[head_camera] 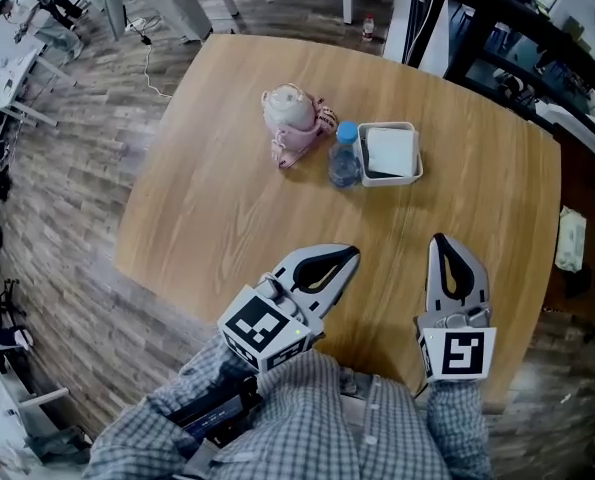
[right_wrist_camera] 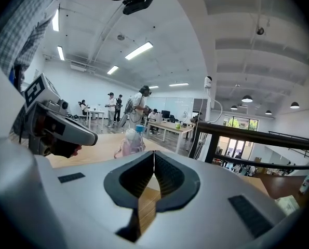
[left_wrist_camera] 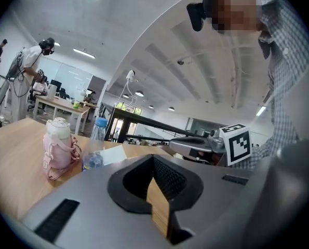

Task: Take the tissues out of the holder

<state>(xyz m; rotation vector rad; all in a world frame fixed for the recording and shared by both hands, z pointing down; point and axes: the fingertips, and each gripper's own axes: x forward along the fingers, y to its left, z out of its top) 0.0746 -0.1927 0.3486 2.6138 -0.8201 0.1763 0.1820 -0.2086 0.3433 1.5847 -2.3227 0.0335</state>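
Hovering left gripper (head_camera: 349, 255): jaws closed, empty
Right gripper (head_camera: 440, 240): jaws closed, empty
Tissues (head_camera: 390, 150): in holder (head_camera: 418, 168), well beyond both grippers

Jaws together: left gripper (head_camera: 353, 253), right gripper (head_camera: 439, 239).

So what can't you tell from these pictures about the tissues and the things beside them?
1. How many tissues are inside: the head view shows only the top sheet; the walls of the holder hide the rest.
2. The holder in the left gripper view: partly behind the water bottle, its inside unseen.
3. The water bottle's label: too small in every view.
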